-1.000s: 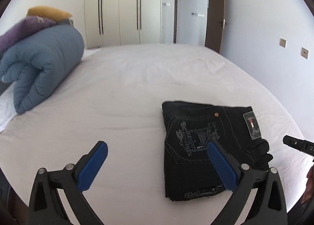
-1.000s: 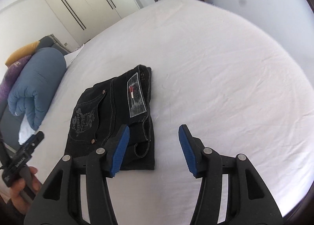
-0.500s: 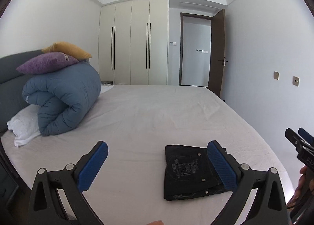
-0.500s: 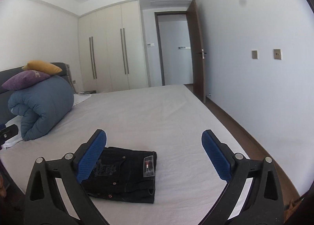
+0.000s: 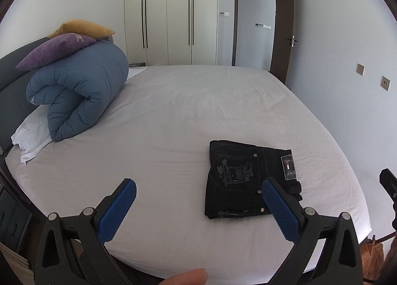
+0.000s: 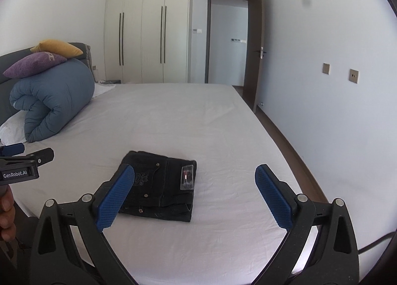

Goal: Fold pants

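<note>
Black pants (image 5: pixel 248 178) lie folded into a compact rectangle on the white bed (image 5: pixel 186 111), near its front right edge; they also show in the right wrist view (image 6: pixel 161 188). My left gripper (image 5: pixel 198 208) is open and empty, held back from the bed, with the pants ahead and to the right. My right gripper (image 6: pixel 194 195) is open and empty, held back above the bed's near edge, apart from the pants. The left gripper also shows at the left edge of the right wrist view (image 6: pixel 22 163).
A rolled blue duvet (image 5: pixel 79 91) with a purple pillow (image 5: pixel 54 49) and a yellow pillow (image 5: pixel 82 28) sits at the headboard on the left. White wardrobes (image 5: pixel 171 14) and an open door (image 5: pixel 285 29) stand behind. A wall runs along the bed's right side.
Both grippers pulled back and up from the folded pants, and the right one opened wider. In the last half second the left view tilted down a little. The pants have not moved.
</note>
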The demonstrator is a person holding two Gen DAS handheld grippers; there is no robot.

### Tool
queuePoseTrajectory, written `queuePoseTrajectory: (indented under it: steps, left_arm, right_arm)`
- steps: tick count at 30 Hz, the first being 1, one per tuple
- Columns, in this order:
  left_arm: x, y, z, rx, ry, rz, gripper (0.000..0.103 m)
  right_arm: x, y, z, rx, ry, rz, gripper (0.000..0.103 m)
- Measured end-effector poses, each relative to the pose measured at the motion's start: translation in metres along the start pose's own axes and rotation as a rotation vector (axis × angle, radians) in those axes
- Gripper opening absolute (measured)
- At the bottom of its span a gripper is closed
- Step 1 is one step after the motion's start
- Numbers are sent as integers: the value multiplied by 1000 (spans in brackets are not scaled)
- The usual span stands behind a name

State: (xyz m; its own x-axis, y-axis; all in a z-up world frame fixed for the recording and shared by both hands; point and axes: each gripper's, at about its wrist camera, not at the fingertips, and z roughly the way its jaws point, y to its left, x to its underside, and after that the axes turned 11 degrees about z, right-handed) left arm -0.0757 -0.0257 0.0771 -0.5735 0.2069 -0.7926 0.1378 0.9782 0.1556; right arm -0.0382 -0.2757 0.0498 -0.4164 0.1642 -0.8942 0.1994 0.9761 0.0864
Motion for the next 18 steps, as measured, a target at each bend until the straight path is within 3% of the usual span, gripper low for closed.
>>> queuePoseTrajectory:
  steps: [6,10,18]
  left_arm:
    - [10,-22,5,-11,15,66,103]
    - [15,-29,14,-10,44,81,103]
    - [19,-31,23,5,81,70,103]
  right_arm:
    - [5,-22,22,41,149,155,99]
    - [6,-28,31,87,177,174,99]
    - [11,-31,48,87,225,181,99]
